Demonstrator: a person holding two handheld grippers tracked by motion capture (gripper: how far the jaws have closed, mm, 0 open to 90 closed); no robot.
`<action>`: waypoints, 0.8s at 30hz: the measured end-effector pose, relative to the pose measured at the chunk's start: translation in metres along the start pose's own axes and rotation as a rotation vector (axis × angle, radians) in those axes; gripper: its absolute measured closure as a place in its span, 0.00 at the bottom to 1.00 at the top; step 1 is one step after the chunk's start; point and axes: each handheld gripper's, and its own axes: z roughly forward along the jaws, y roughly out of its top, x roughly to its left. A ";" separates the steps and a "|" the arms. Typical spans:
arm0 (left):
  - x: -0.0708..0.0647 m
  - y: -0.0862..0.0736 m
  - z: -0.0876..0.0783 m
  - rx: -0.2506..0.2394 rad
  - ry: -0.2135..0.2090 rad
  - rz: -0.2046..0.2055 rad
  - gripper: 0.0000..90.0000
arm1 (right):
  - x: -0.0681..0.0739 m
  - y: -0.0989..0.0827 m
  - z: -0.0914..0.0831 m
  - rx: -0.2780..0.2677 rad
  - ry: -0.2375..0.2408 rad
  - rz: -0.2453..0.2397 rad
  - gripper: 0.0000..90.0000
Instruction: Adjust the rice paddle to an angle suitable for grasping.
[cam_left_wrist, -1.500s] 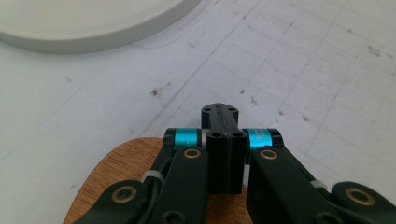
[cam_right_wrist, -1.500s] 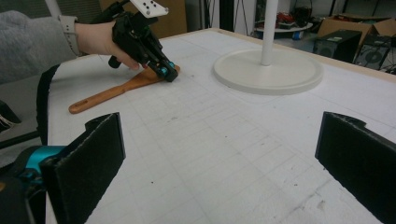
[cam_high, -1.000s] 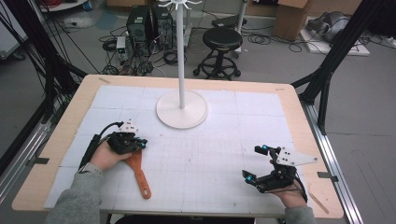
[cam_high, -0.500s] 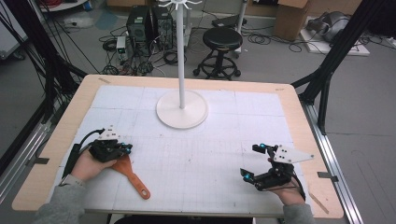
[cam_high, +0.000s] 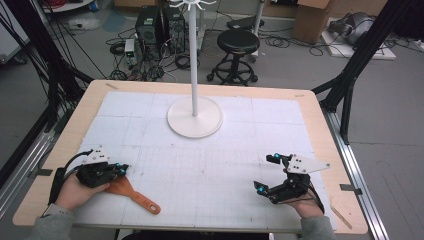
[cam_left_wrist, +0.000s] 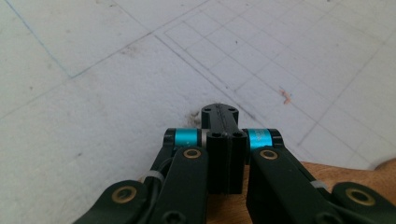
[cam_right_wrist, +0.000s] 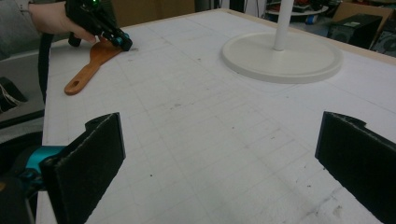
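The left gripper (cam_high: 119, 170), fingers closed empty, rests on the wooden spatula (cam_high: 131, 192); right gripper (cam_high: 267, 172) gapes idle; lifting remains.

Orange-brown wooden spatula (cam_high: 131, 192) lying flat on white gridded surface (cam_high: 210, 165) near front-left corner, blade end under left hand-held gripper (cam_high: 120, 171), handle w/ rounded tip pointing toward front edge.

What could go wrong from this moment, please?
The left gripper, jaws shut, lies over the blade of the flat orange wooden spatula; a grip on the thin blade edge may slip. The spatula's handle end is near the table's front edge and could slide off. The open right gripper is far away.
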 end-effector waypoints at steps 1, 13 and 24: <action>0.000 0.000 0.000 0.000 0.000 0.000 1.00 | 0.000 0.000 0.000 0.000 0.000 0.000 0.00; -0.007 -0.022 -0.024 -0.016 -0.027 -0.012 1.00 | 0.000 0.000 0.001 0.002 0.007 -0.001 0.00; -0.037 -0.017 -0.047 -0.143 -0.098 0.057 1.00 | -0.002 0.000 0.000 -0.006 0.001 0.018 0.00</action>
